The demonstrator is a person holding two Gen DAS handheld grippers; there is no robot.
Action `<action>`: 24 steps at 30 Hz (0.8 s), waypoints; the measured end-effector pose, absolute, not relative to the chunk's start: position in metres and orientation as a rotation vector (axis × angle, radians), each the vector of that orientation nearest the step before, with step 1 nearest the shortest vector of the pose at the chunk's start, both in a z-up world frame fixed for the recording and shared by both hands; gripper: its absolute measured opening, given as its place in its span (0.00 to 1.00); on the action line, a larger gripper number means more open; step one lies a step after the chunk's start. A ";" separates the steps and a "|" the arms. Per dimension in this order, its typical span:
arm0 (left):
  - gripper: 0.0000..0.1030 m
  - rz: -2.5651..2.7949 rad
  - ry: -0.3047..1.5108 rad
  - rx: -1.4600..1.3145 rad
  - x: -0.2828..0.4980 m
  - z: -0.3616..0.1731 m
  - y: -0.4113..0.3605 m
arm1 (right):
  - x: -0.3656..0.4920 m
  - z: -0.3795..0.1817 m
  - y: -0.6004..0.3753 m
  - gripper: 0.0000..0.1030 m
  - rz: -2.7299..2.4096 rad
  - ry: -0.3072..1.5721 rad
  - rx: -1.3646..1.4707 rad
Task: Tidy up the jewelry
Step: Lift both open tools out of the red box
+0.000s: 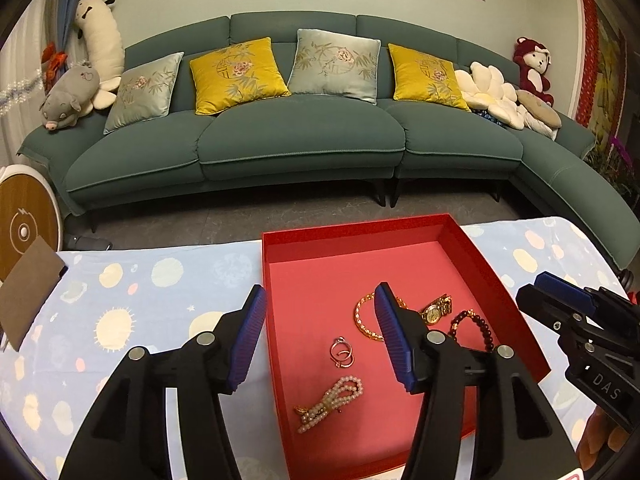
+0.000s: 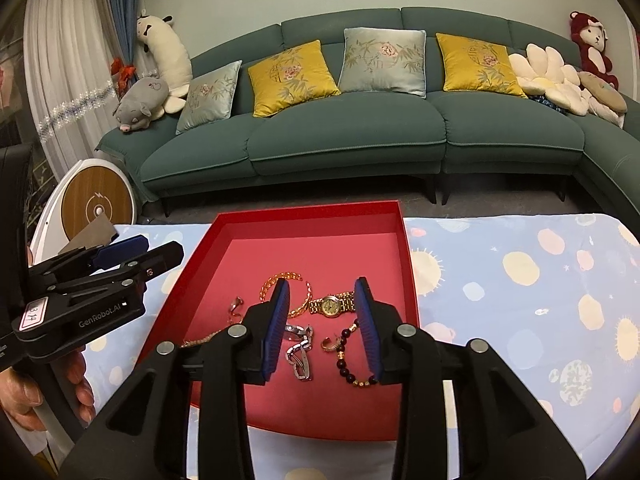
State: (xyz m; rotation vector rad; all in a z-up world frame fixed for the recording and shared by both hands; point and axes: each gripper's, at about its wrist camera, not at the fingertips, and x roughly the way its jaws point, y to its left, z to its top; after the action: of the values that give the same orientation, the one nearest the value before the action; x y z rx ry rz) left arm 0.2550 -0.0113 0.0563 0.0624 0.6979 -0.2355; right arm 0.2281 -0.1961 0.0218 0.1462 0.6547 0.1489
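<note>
A red tray (image 1: 484, 264) (image 2: 304, 216) lies on the patterned tablecloth and holds jewelry. In the left wrist view I see a gold chain bracelet (image 1: 362, 318), a gold watch (image 1: 434, 312), a dark bead bracelet (image 1: 486, 330), rings (image 1: 342, 352) and a pearl strand (image 1: 332, 402). In the right wrist view a silver piece (image 2: 300, 350), a gold watch (image 2: 332, 305), a gold ring (image 2: 331, 344) and the bead bracelet (image 2: 348, 366) lie between the fingers. My left gripper (image 1: 320, 300) is open and empty above the tray's left wall. My right gripper (image 2: 322, 292) is open and empty above the tray.
The table has a light blue cloth with planets (image 2: 520, 280). A brown card (image 1: 28, 300) lies at its left end. A green sofa (image 1: 300, 140) with cushions and plush toys stands behind. A round white and wood device (image 2: 96, 200) stands on the floor to the left.
</note>
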 end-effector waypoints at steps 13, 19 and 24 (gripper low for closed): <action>0.54 -0.211 0.633 -0.009 0.196 0.102 0.006 | 0.164 0.064 -0.211 0.33 0.175 0.551 0.184; 0.56 -0.218 0.692 0.046 0.151 0.079 0.005 | 0.117 0.047 -0.221 0.33 0.165 0.607 0.116; 0.56 -0.233 0.740 0.036 0.122 0.061 0.006 | 0.085 0.025 -0.226 0.33 0.153 0.670 0.133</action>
State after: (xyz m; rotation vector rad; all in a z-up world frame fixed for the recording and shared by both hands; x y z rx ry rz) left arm 0.1222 0.0064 0.0609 0.0357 0.7403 -0.2328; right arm 0.0847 -0.2261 0.0254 0.1328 0.6697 0.1527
